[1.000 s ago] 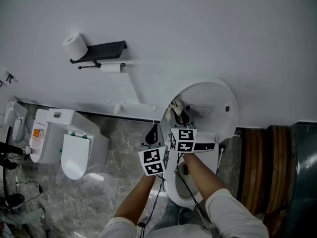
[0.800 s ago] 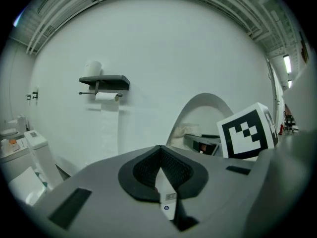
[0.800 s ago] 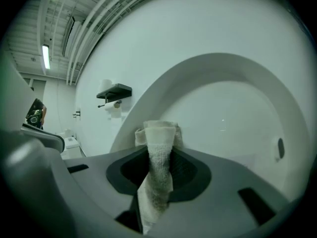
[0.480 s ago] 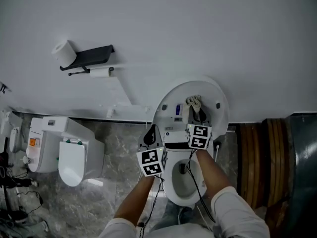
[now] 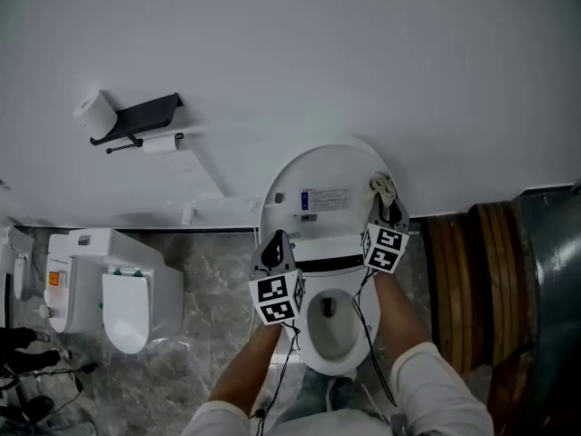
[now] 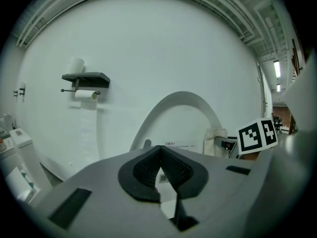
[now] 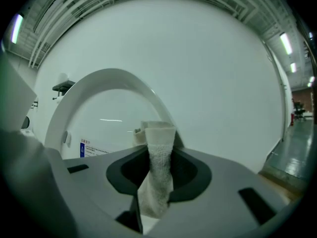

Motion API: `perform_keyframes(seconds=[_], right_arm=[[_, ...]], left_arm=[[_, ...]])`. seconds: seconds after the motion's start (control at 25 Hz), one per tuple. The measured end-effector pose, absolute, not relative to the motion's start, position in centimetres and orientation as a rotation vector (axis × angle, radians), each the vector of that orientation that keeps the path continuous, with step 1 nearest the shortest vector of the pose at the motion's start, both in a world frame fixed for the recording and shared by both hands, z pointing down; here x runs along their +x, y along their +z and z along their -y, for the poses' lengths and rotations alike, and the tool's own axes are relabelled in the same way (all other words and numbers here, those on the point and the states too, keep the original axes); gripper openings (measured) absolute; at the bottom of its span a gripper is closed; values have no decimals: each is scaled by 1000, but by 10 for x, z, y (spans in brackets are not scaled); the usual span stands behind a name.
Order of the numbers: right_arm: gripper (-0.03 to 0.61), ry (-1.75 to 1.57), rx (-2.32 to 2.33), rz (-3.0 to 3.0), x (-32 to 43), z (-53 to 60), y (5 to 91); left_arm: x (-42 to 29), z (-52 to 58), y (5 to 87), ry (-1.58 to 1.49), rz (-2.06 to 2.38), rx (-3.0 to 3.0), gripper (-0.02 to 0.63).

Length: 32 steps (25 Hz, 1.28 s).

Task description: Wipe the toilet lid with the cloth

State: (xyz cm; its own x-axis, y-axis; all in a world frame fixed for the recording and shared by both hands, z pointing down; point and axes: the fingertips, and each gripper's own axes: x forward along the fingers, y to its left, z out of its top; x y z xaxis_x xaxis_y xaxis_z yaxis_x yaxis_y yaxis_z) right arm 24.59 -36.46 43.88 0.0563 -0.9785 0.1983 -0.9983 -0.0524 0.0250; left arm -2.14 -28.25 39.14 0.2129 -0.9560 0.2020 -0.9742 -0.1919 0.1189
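Observation:
The white toilet lid (image 5: 322, 175) stands raised against the wall, with a label (image 5: 324, 198) on its inner face. My right gripper (image 5: 388, 205) is shut on a cream cloth (image 5: 382, 187) and holds it against the lid's right edge. In the right gripper view the cloth (image 7: 157, 170) hangs between the jaws, in front of the lid's rim (image 7: 106, 78). My left gripper (image 5: 275, 251) is shut and holds nothing, at the lid's lower left beside the seat hinge. Its view faces the lid (image 6: 181, 118) and shows the cloth (image 6: 215, 142) at the right.
The open bowl (image 5: 331, 330) lies below my arms. A second toilet unit (image 5: 109, 280) stands on the marble floor at the left. A black shelf with paper rolls (image 5: 136, 116) hangs on the wall. A wooden panel (image 5: 472, 280) borders the right.
My right gripper has swept the cloth across the lid's inner face from the left-middle to its right edge. The left gripper has stayed near the hinge. The view has shifted.

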Motion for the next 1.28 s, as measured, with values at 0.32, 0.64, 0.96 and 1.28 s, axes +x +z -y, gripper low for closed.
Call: perform_keyframes(seconds=[0.32, 0.64, 0.96, 1.28], right_arm=[[97, 227, 2104, 2186, 195, 350, 441], [97, 210, 1700, 2487, 24, 316, 484], [97, 222, 1584, 2467, -40, 335, 523], [97, 219, 1573, 2442, -34, 354, 532]], left_arm=[[-41, 277, 398, 121, 1874, 2227, 12], [-99, 276, 423, 134, 1950, 2128, 12], [-135, 283, 462, 138, 1946, 2080, 12], [-120, 288, 477, 140, 1881, 2103, 12]])
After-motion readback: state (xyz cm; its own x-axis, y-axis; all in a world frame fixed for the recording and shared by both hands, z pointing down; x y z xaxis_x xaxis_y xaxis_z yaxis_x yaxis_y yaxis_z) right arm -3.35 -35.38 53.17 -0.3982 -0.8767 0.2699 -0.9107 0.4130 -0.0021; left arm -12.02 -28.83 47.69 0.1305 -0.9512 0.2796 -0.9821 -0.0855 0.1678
